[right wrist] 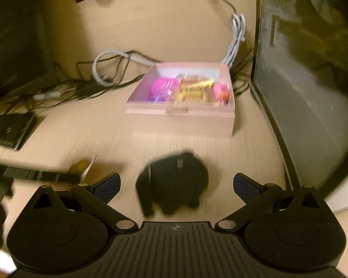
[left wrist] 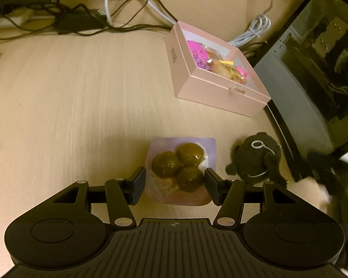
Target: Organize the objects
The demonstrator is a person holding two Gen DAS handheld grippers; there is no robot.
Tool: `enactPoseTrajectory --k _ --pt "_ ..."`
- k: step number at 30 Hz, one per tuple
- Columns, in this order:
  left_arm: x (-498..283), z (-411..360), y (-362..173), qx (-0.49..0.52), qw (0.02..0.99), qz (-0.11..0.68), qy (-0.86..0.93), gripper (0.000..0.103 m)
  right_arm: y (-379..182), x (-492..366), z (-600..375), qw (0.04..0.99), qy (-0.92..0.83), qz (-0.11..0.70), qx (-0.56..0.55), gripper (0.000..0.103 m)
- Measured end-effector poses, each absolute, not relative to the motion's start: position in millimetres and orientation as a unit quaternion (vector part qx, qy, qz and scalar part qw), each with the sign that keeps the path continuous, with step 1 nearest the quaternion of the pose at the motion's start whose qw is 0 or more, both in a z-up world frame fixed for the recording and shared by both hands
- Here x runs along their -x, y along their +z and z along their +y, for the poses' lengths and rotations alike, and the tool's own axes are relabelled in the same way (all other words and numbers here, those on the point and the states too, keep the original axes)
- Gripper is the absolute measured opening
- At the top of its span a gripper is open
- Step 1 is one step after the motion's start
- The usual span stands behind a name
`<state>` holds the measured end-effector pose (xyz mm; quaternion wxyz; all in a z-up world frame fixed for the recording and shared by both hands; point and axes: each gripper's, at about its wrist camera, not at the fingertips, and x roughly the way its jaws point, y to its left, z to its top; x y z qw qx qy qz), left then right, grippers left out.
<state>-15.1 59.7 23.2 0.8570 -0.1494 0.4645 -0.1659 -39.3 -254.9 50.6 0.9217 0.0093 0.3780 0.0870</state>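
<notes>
While the left gripper point(left wrist: 175, 181) is clasping a pale lilac packet point(left wrist: 182, 170) of three glossy brown balls, its two dark pads are pressing against the packet's left and right edges, and the packet is sitting low over the light wooden desk point(left wrist: 69, 92). At two o'clock from the packet, an open pink box point(left wrist: 197, 88) is resting on the desk, holding a bright pink item, gold wrappers and a smaller pink piece. At three o'clock, just beside the right-hand pad, a black plush toy point(left wrist: 255, 159) with white stitched lines is lying near the foot of a dark monitor point(left wrist: 313, 69). A tangle of black and white cables point(left wrist: 127, 7) is running along the desk's far edge, at eleven to twelve o'clock.

In the blurred right wrist view, the right gripper point(right wrist: 176, 185) is standing with its jaws spread wide, its pads clear of the plush toy point(right wrist: 174, 183), which is lying between them on the desk point(right wrist: 81, 134). At twelve o'clock the pink box point(right wrist: 181, 115) is sitting with its contents showing, a coiled grey cable point(right wrist: 237, 34) is hanging at one o'clock, and a black flat object point(right wrist: 9, 129) is lying at nine o'clock
</notes>
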Motion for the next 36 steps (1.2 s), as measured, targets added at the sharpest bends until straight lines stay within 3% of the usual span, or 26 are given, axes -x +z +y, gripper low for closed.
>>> enactPoseTrajectory --k 11,14,23,26,28,29,30,34,35,36 --pt "27 75 26 0.142 0.863 0.463 -0.143 0.060 -10 -40 -226 0.898 0.046 0.437 -0.018 0.100" --pt "29 80 26 0.145 0.863 0.463 -0.139 0.060 -14 -42 -229 0.895 0.043 0.443 -0.025 0.079" --pt "27 77 24 0.144 0.860 0.466 -0.152 0.060 9 -17 -224 0.901 0.072 0.427 -0.006 0.062" --pt "26 71 23 0.141 0.857 0.469 -0.163 0.060 23 -2 -226 0.905 0.083 0.417 -0.004 0.050" --pt "25 66 22 0.138 0.854 0.471 -0.171 0.060 31 7 -230 0.907 0.088 0.412 -0.013 0.040" --pt "25 64 21 0.136 0.853 0.473 -0.175 0.060 35 10 -233 0.908 0.089 0.410 -0.017 0.029" --pt "24 61 20 0.134 0.851 0.474 -0.179 0.060 37 13 -236 0.908 0.089 0.409 -0.020 0.026" --pt "23 50 15 0.131 0.845 0.481 -0.191 0.060 34 19 -243 0.907 0.078 0.413 -0.015 0.027" --pt "23 48 15 0.130 0.845 0.482 -0.194 0.060 31 20 -244 0.907 0.076 0.414 -0.016 0.031" --pt "24 47 16 0.128 0.845 0.481 -0.195 0.060 27 21 -246 0.906 0.076 0.416 -0.016 0.042"
